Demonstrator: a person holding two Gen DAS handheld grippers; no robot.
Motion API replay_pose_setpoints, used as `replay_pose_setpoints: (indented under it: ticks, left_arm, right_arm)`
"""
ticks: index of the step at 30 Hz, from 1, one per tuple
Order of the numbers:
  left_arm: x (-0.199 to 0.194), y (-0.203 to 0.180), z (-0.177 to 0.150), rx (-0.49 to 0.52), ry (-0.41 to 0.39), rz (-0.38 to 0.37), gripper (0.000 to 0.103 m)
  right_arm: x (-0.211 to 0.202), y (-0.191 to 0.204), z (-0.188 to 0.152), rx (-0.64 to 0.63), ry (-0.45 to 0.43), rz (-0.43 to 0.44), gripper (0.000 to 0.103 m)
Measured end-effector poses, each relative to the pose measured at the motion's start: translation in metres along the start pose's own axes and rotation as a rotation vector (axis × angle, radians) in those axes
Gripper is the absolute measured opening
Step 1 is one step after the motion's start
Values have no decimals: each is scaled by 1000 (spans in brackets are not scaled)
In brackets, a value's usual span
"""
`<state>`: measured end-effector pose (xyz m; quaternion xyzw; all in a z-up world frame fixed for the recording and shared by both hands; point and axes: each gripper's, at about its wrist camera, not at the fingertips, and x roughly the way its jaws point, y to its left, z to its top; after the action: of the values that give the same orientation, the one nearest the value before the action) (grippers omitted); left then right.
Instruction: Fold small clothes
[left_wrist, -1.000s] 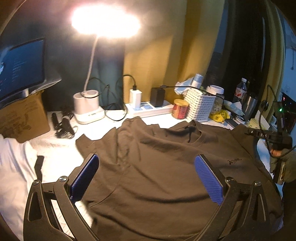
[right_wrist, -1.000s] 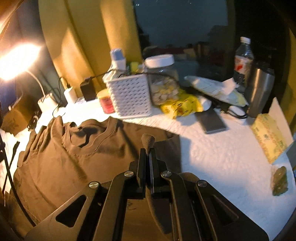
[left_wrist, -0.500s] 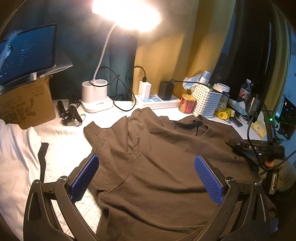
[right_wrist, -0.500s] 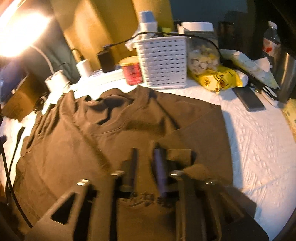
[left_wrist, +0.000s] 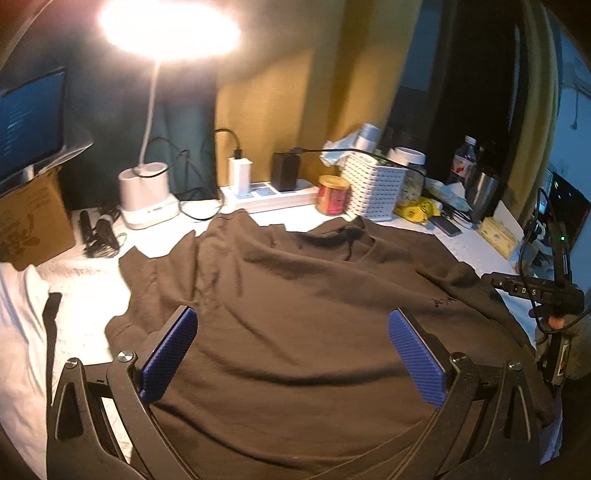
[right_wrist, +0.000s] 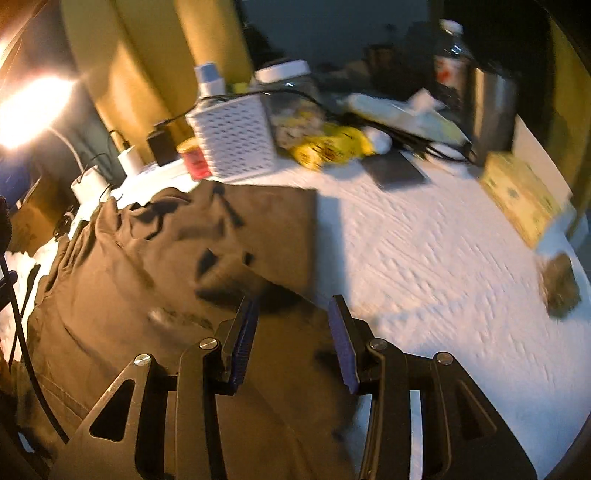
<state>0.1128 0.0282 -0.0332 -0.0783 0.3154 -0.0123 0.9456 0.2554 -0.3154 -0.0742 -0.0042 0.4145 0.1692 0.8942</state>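
A dark brown T-shirt (left_wrist: 295, 317) lies spread over the white tabletop, collar toward the back, rumpled at its left sleeve. My left gripper (left_wrist: 291, 343) hovers over its lower middle, wide open, blue pads apart and nothing between them. In the right wrist view the same T-shirt (right_wrist: 155, 280) fills the left half, its right sleeve folded inward over the chest. My right gripper (right_wrist: 293, 314) hangs above that sleeve's edge. Its jaws are opening, and no cloth is pinched between the pads. The right gripper's body shows at the far right of the left wrist view (left_wrist: 535, 291).
Along the back stand a lit desk lamp (left_wrist: 147, 199), a power strip (left_wrist: 269, 194), a red tin (left_wrist: 332, 190), a white perforated basket (left_wrist: 373, 188), a jar, a water bottle and a steel tumbler (left_wrist: 480, 192). A cardboard box (left_wrist: 29, 221) sits left. A phone (right_wrist: 393, 168) and yellow box (right_wrist: 524, 199) lie right.
My right gripper was shut on the sleeve a second ago; it has let the cloth go and its jaws have spread. The sleeve now lies folded on the shirt. Both views shifted.
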Motion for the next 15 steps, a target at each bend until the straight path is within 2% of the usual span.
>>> replay_pose_setpoints:
  ticks: [8, 11, 13, 15]
  left_arm:
    - [-3, -18, 1, 38, 6, -1, 102]
    - [-4, -20, 0, 39, 11, 3, 102]
    - [-4, -20, -2, 39, 14, 5, 102]
    - [-7, -21, -2, 45, 14, 8, 102]
  right_arm:
    - [-9, -19, -16, 52, -18, -9, 43]
    - [-7, -31, -18, 77, -6, -20, 47]
    - [1, -37, -21, 113, 30, 7, 47]
    - [7, -38, -24, 139, 49, 71, 47]
